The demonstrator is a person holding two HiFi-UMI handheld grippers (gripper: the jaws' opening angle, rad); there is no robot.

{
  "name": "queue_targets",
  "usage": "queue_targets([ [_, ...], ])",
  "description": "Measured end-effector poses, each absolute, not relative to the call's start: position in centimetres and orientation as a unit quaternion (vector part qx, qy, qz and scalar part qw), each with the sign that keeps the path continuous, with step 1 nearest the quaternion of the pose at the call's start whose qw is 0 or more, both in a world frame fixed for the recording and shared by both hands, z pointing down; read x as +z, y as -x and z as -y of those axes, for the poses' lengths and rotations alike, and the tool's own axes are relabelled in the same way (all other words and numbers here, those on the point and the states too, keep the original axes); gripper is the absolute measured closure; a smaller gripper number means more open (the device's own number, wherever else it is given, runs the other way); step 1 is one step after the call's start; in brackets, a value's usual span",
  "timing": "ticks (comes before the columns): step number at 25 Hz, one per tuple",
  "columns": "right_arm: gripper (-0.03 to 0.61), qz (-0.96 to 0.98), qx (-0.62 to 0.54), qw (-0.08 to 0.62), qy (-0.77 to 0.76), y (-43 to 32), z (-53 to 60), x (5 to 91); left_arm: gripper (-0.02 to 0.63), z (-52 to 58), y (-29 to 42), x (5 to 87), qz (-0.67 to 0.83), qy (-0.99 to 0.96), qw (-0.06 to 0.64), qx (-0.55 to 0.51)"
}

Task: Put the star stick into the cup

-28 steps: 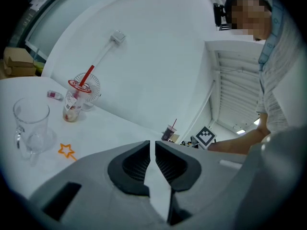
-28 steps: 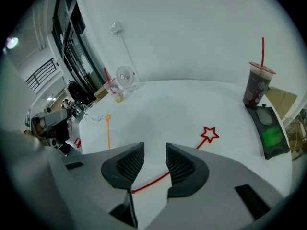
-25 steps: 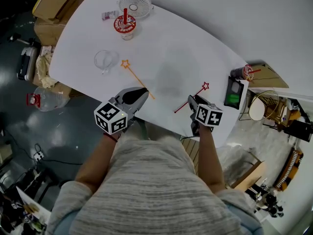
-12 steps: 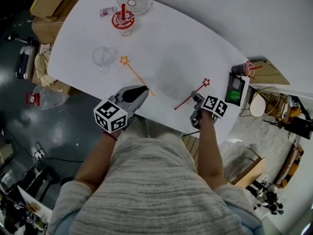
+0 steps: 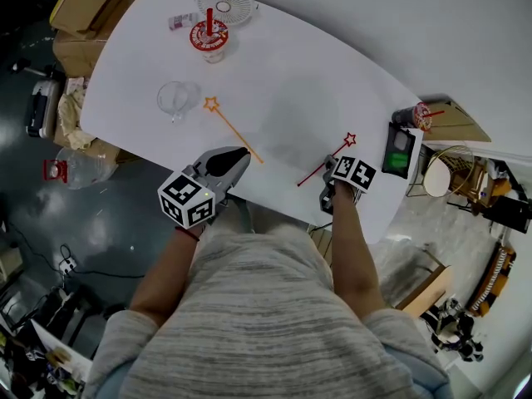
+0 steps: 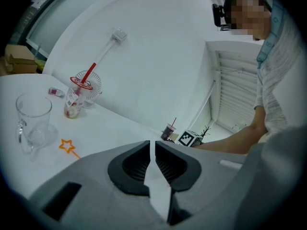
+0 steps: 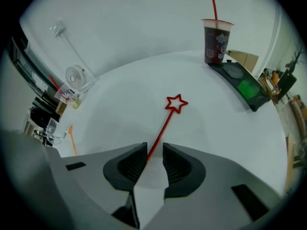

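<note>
A red star stick (image 5: pixel 326 163) lies on the white table (image 5: pixel 283 81) near its front edge, its star (image 7: pixel 176 103) pointing away from me. My right gripper (image 7: pixel 154 147) straddles the stem's near end; its jaws are closing, a gap still shows, and the stem lies close to the left pad. In the head view my right gripper (image 5: pixel 330 169) sits over that end. The clear glass cup (image 5: pixel 177 100) stands at the left, with an orange star stick (image 5: pixel 233 130) beside it. My left gripper (image 5: pixel 239 153) hovers shut and empty at the orange stick's near end.
At the back stand a drink cup with a red straw (image 5: pixel 210 40) and a small white fan (image 5: pixel 227 5). A dark drink cup (image 5: pixel 411 119) and a black device with a green screen (image 5: pixel 397 152) sit at the right edge. Cardboard boxes (image 5: pixel 83 15) lie on the floor at the left.
My right gripper has moved forward and left over the red stick's near end. The left gripper has stayed put.
</note>
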State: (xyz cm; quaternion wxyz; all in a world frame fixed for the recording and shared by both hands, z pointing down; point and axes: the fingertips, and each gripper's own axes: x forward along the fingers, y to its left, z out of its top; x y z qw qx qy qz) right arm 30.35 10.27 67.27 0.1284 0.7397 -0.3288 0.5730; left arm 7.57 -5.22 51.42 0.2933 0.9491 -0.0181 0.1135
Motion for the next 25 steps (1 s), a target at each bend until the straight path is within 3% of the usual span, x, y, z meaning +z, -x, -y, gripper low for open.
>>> queue_targets([
  [5,0.489,0.318,0.533,0.218,-0.753,-30.2,-10.2,67.2,0.588,5.3,-7.5,51.3,0.016,-0.949,0.296,0.11],
  [13,0.555,0.356,0.504,0.285,-0.733,-29.4,-9.2,66.9,0.588,5.3,-7.2,50.8,0.015,-0.95,0.295,0.103],
  [25,0.558,0.416,0.505,0.243,-0.716,-29.4,-9.0,66.9,0.588,5.7,-6.0,50.8,0.031,-0.95,0.293,0.104],
])
